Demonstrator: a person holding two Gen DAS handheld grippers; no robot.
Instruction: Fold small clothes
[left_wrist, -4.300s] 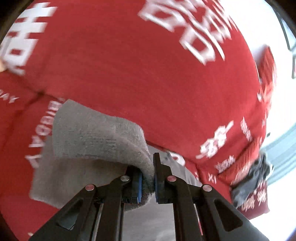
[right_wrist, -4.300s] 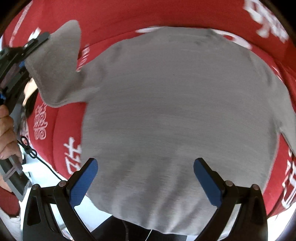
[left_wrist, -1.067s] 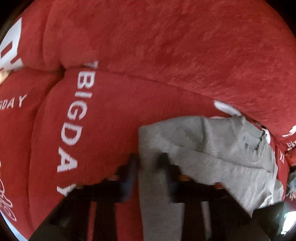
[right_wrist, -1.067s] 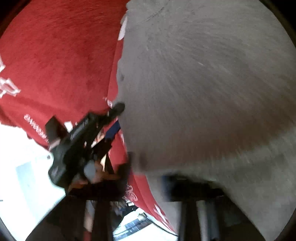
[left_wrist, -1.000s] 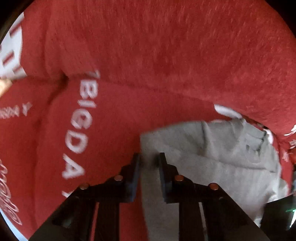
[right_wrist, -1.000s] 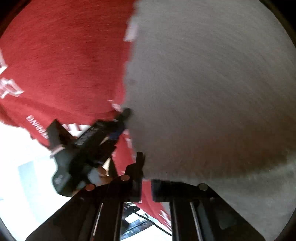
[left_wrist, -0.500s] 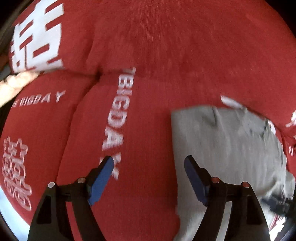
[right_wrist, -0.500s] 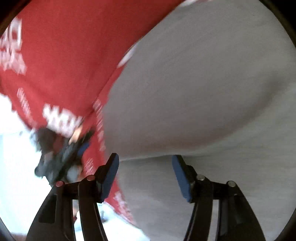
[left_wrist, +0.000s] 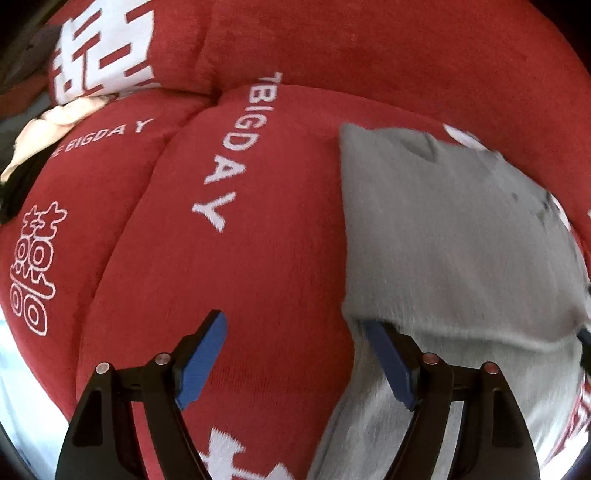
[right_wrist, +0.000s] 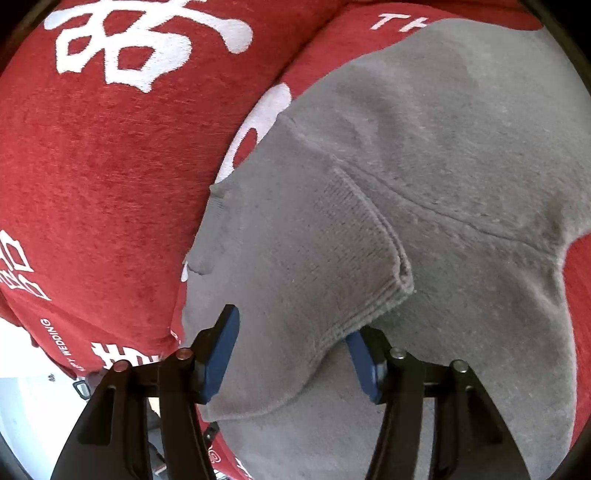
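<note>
A small grey knit top (left_wrist: 443, 240) lies folded on the red sofa cover (left_wrist: 258, 258) with white lettering. My left gripper (left_wrist: 291, 323) is open and points down at the cover. Its right finger (left_wrist: 388, 362) sits at the top's left edge, and nothing is between its pads. In the right wrist view the grey top (right_wrist: 443, 147) fills the right half, with a folded sleeve and its ribbed cuff (right_wrist: 369, 258) lying across it. My right gripper (right_wrist: 291, 325) hangs over that sleeve, jaws closing. Grey fabric lies between the pads, which do not press on it.
A cream cloth (left_wrist: 48, 125) and a dark item (left_wrist: 14, 192) lie at the cover's far left. The sofa back (right_wrist: 92, 166) rises behind the top. Pale floor (right_wrist: 22, 387) shows past the cushion's edge at lower left.
Both grippers were shut on the grey fabric a second ago and have let go. The left one has slid left off the top. The right view now shows the folded sleeve.
</note>
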